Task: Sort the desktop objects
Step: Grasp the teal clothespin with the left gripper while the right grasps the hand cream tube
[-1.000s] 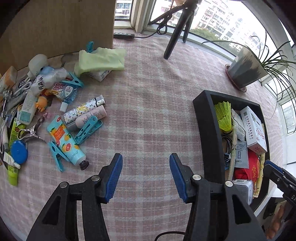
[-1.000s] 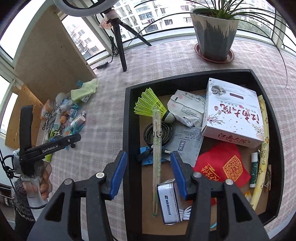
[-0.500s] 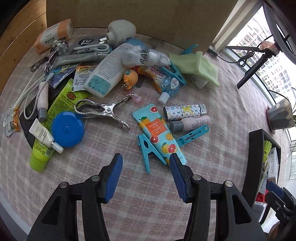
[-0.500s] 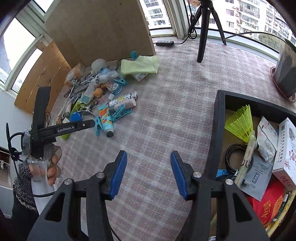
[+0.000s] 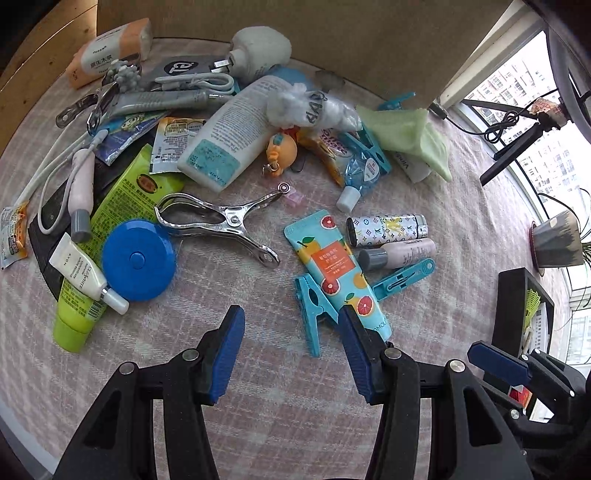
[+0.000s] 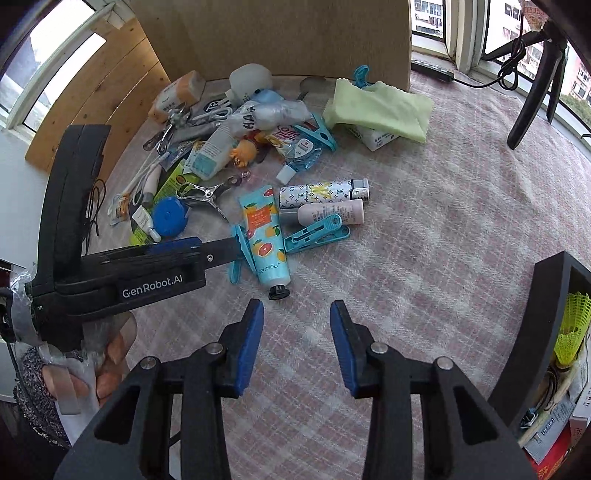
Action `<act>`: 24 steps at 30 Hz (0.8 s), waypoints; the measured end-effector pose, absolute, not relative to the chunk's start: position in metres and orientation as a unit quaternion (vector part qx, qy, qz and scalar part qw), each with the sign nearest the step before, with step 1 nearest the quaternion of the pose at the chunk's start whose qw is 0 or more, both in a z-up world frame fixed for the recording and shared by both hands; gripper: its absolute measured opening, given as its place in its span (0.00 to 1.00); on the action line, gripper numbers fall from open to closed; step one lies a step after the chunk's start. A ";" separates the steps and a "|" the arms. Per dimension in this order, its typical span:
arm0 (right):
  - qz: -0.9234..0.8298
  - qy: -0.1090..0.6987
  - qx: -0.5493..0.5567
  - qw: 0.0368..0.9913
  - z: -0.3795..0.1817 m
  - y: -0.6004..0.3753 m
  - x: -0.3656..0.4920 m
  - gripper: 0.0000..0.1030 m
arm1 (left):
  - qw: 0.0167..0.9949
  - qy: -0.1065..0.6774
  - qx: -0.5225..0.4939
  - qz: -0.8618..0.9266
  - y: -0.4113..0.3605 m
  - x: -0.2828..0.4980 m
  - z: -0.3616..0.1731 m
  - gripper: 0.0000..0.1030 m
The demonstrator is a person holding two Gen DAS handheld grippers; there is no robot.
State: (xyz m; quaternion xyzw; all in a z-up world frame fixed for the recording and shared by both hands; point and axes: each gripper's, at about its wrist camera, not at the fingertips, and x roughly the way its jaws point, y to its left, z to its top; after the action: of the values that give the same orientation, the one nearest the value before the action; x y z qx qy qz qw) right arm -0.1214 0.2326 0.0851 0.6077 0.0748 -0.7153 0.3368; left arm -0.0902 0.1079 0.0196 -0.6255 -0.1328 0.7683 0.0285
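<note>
A heap of small objects lies on the checked tablecloth. Nearest my left gripper are a teal clothes peg and a fruit-print tube, also in the right wrist view. A blue tape measure, a metal clamp, a patterned lighter and a pink bottle lie close by. The left gripper is open and empty, just short of the peg. My right gripper is open and empty over bare cloth, short of the tube's cap.
A black bin with a yellow shuttlecock stands at the right. A green cloth, a cardboard wall, a tripod leg and a potted plant stand around the back.
Both grippers have swung from the black bin to the heap of objects and moved closer to it. Both stay open and empty.
</note>
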 end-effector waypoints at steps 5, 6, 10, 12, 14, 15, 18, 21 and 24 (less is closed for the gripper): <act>-0.704 0.085 0.619 0.338 0.073 0.215 -0.127 0.36 | 0.047 -0.129 -0.636 0.760 0.118 -0.093 0.007 0.47; -0.702 0.089 0.620 0.338 0.071 0.212 -0.128 0.36 | 0.044 -0.122 -0.635 0.762 0.119 -0.093 0.005 0.46; -0.697 0.102 0.625 0.336 0.062 0.197 -0.133 0.36 | 0.042 -0.111 -0.630 0.768 0.114 -0.090 0.007 0.39; -0.692 0.105 0.630 0.336 0.056 0.190 -0.135 0.36 | 0.038 -0.105 -0.628 0.770 0.111 -0.090 0.009 0.35; -0.689 0.107 0.635 0.332 0.051 0.183 -0.137 0.36 | 0.033 -0.097 -0.626 0.773 0.109 -0.088 0.011 0.29; -0.688 0.110 0.637 0.331 0.048 0.179 -0.137 0.36 | 0.030 -0.093 -0.626 0.773 0.108 -0.087 0.011 0.26; -0.686 0.119 0.639 0.328 0.041 0.169 -0.139 0.36 | 0.032 -0.101 -0.627 0.772 0.090 -0.087 0.009 0.26; -0.693 0.123 0.632 0.324 0.040 0.164 -0.142 0.35 | 0.035 -0.118 -0.628 0.768 0.074 -0.083 0.007 0.25; -0.695 0.134 0.629 0.321 0.040 0.165 -0.138 0.29 | 0.032 -0.121 -0.630 0.767 0.069 -0.083 0.006 0.28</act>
State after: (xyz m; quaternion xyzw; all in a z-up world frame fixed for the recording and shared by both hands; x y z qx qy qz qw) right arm -0.1380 0.1646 0.0401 0.6293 0.1340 -0.6951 0.3207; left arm -0.0833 0.0690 0.0064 -0.6295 -0.1210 0.7668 0.0317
